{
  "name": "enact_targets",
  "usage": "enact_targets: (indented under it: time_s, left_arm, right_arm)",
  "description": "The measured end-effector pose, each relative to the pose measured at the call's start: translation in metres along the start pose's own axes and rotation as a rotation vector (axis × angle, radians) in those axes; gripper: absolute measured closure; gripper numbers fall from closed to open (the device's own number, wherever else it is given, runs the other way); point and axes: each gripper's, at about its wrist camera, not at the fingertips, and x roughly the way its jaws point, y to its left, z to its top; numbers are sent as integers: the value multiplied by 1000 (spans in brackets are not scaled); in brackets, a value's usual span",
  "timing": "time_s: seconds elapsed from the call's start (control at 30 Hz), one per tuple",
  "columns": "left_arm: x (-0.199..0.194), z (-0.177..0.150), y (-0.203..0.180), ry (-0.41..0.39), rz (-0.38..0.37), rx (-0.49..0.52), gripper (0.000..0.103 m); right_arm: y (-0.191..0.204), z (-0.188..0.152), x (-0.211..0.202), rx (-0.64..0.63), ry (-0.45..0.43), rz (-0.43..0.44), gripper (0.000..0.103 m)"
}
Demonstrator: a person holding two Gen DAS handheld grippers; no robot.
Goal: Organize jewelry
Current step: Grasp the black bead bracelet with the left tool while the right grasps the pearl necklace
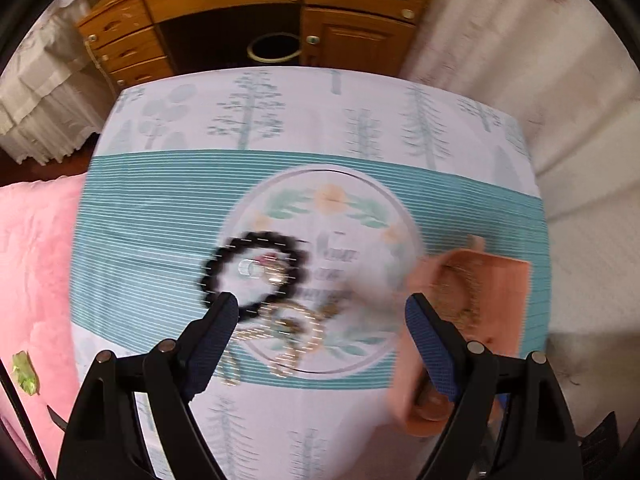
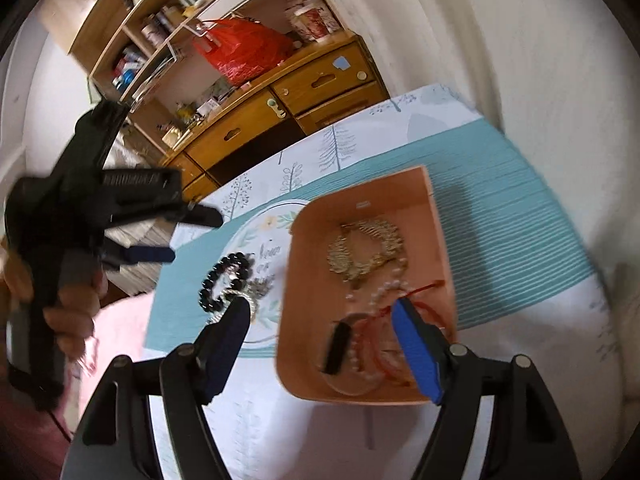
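Both grippers hover with jaws spread and nothing between them. The left gripper [image 1: 320,312] hangs above the black bead bracelet [image 1: 254,270] and gold chains [image 1: 292,328] mid-tablecloth [image 1: 160,200]. The right gripper [image 2: 322,312] hangs over the pink tray [image 2: 400,192] near the table's right edge, holding gold, pearl and red pieces.
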Motion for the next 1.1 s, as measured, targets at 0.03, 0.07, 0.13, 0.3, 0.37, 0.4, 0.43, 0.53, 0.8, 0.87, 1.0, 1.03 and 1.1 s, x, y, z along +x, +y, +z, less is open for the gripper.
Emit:
enact_targets:
  time_s: [0.03, 0.07, 0.13, 0.3, 0.37, 0.4, 0.43, 0.53, 0.8, 0.87, 1.0, 1.03, 1.1]
  left_arm:
    - [1, 1, 10, -2, 9, -5, 19]
    - [3, 2, 19, -7, 14, -6, 19]
    - [5, 4, 33, -21, 17, 2, 19]
    - [16, 4, 64, -67, 153, 89, 19]
    - [21, 5, 74, -68, 141, 111, 19]
    - [23, 5, 80, -69, 127, 118, 19]
    - [26, 5, 87, -71, 111, 131, 19]
    - [32, 4, 102, -76, 68, 185, 19]
    - [50, 4, 120, -135, 4, 276, 19]
    - [55, 3, 122, -158, 7, 285, 19]
    - [66, -1, 117, -187, 3, 334, 32]
    - [69, -2, 116, -190, 5, 342, 40]
    - [76, -5, 112, -186, -7, 366, 45]
  right_arm:
    - [3, 0, 3, 12, 3, 7, 29]
    - [8, -1, 7, 29, 6, 15, 29]
    - [16, -2, 13, 46, 10, 20, 29]
    - [46, -5, 34, 29, 38, 36, 29]
    - [62, -5, 44, 6, 42, 37, 29]
    - [68, -6, 47, -4, 41, 36, 29]
    - [74, -7, 50, -16, 39, 33, 29]
    - [95, -10, 63, -73, 43, 19, 29]
    - [138, -34, 96, -281, 83, -84, 29]
    - [144, -40, 104, -321, 82, -118, 35]
    - [148, -51, 127, -377, 123, -197, 52]
    - [148, -53, 133, -385, 135, -211, 56]
    - [147, -56, 139, -393, 149, -229, 62]
